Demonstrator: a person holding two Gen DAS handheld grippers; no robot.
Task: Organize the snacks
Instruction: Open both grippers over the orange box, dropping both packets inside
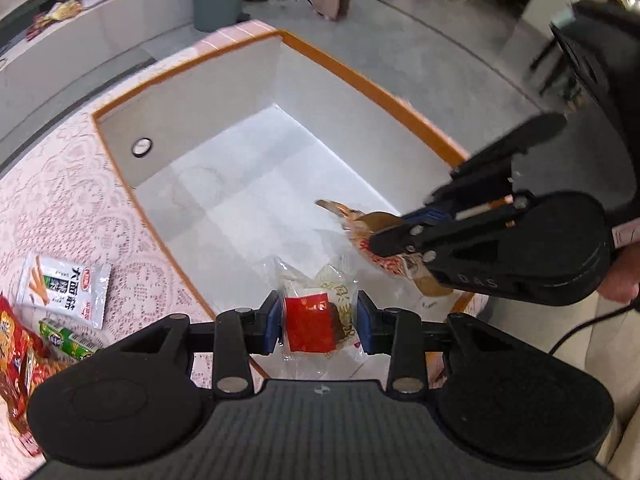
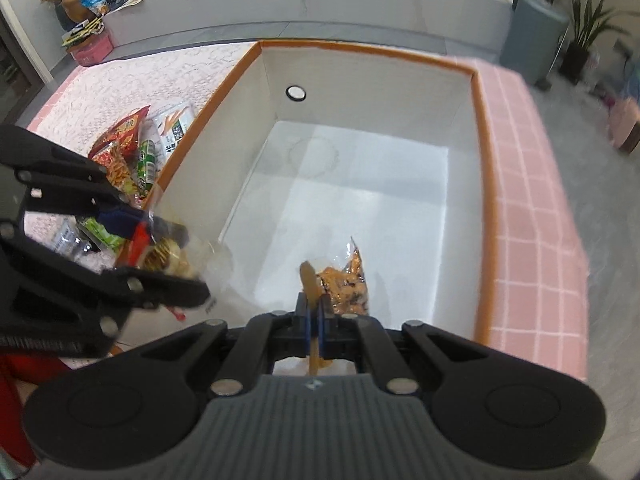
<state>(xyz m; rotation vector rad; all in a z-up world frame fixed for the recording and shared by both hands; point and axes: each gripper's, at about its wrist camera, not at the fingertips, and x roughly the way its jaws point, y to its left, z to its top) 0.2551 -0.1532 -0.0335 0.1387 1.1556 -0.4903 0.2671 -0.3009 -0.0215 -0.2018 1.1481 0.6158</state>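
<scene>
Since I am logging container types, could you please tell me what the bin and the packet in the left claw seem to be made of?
The bin looks like matte white board or fabric-lined panel with an orange rim; which, I cannot tell. The packet in the left claw looks like clear glossy plastic film: it crinkles and glints, showing a red label inside.

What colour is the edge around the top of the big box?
Orange. The box's rim is an orange band above white walls, clearest in the right wrist view.

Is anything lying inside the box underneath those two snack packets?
No. In the right wrist view, the white orange-rimmed box has a bare floor below the clear orange snack packet and the red-labelled pastry packet.
</scene>
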